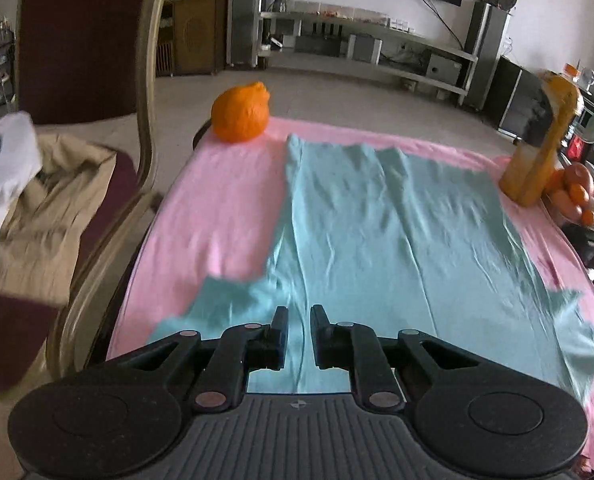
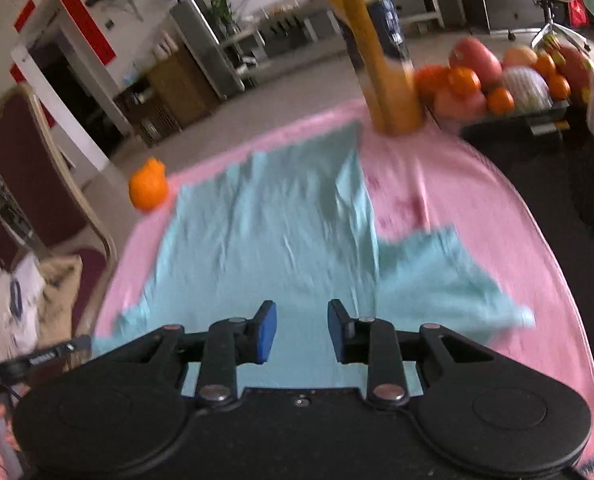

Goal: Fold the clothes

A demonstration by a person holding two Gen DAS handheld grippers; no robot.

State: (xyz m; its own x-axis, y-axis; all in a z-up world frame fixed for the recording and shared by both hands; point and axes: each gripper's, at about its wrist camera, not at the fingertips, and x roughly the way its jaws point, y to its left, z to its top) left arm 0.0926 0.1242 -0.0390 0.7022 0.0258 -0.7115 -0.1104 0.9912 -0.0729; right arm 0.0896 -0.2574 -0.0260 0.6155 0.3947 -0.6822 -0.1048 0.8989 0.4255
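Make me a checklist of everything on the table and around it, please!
Surface: pink cloth covering the table.
Job's things: teal T-shirt spread flat, sleeves out.
Clutter: orange bag at far corner; juice bottle upright; fruit pile beside it.
Grippers: left gripper and right gripper both open, above the shirt's near edge, holding nothing.
Cables: nothing seen on the table.
Surroundings: chair with clothes.

One teal shirt, one bottle, perhaps one orange bag.
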